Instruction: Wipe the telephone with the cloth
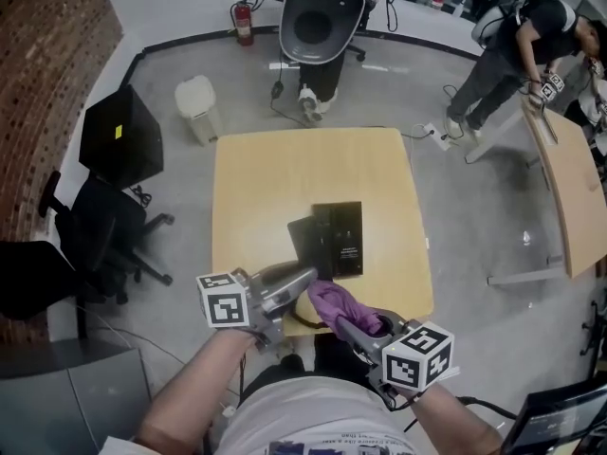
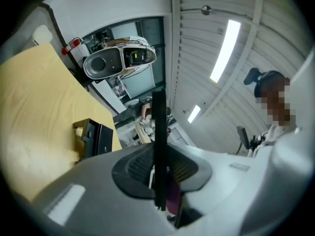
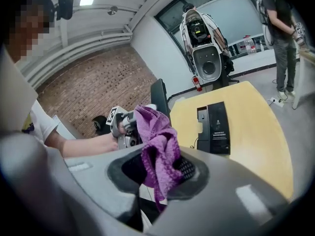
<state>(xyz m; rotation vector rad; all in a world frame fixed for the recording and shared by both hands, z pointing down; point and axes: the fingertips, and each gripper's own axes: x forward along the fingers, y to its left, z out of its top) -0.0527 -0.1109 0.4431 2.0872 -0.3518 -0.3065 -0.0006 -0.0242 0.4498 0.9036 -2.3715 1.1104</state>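
The black telephone base point(image 1: 341, 240) lies on the yellow table point(image 1: 256, 178) near its front edge. My left gripper point(image 1: 300, 281) is shut on the black handset point(image 1: 305, 240), holding it on edge above the table just left of the base. In the left gripper view the handset point(image 2: 158, 132) is a thin dark strip between the jaws. My right gripper point(image 1: 355, 326) is shut on a bunched purple cloth point(image 1: 334, 303), right beside the left gripper's tips. In the right gripper view the cloth point(image 3: 158, 141) hangs next to the handset point(image 3: 158, 96); I cannot tell whether they touch.
A large white robot point(image 1: 321, 17) and a white bin point(image 1: 197, 107) stand beyond the table's far edge. Black office chairs point(image 1: 109, 207) sit to the left. A person point(image 1: 517, 36) bends over a second table point(image 1: 569, 178) at the right. Cables lie on the floor.
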